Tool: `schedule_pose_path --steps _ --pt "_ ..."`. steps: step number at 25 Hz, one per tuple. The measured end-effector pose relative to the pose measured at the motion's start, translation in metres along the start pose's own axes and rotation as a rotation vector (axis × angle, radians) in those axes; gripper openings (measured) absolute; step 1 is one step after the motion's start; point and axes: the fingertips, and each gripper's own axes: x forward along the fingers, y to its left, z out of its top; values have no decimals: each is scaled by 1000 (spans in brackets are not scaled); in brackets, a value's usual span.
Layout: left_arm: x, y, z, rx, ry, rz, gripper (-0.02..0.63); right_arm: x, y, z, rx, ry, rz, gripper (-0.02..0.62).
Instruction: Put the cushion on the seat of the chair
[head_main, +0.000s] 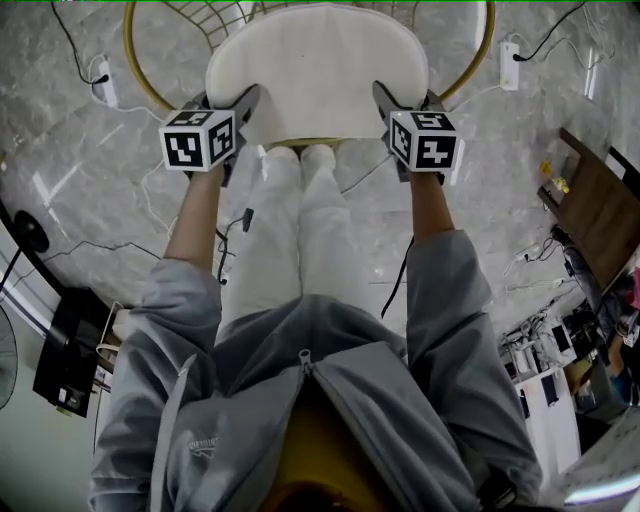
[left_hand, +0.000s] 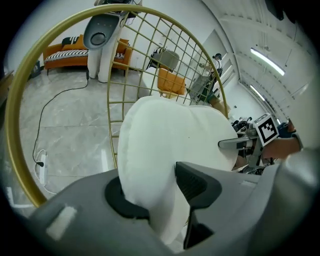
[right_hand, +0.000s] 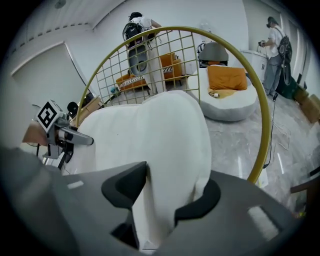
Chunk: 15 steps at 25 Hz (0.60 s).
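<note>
A white cushion (head_main: 318, 70) lies on the seat inside the chair's round gold wire frame (head_main: 135, 60). My left gripper (head_main: 225, 100) holds the cushion's near left edge and my right gripper (head_main: 405, 97) holds its near right edge. In the left gripper view, the cushion (left_hand: 170, 135) fills the gap of the left gripper (left_hand: 157, 192), with both black pads against it. The right gripper view shows the same for the right gripper (right_hand: 167, 192), where the cushion (right_hand: 150, 135) is pinched narrow between the pads. The gold grid backrest (right_hand: 165, 60) rises behind.
The person's pale trouser legs (head_main: 300, 230) stand just before the chair. Power strips (head_main: 105, 80) and cables lie on the marble floor on both sides. A wooden table (head_main: 600, 210) stands at right. A white beanbag (right_hand: 227, 100) and people stand further off.
</note>
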Motion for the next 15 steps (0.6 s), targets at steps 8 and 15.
schedule_pose_path --steps 8,15 --pt "2 14 1 52 45 56 239 5 -21 0 5 26 -100 247" --pt "-1 20 7 65 21 78 267 9 -22 7 10 6 -117 300"
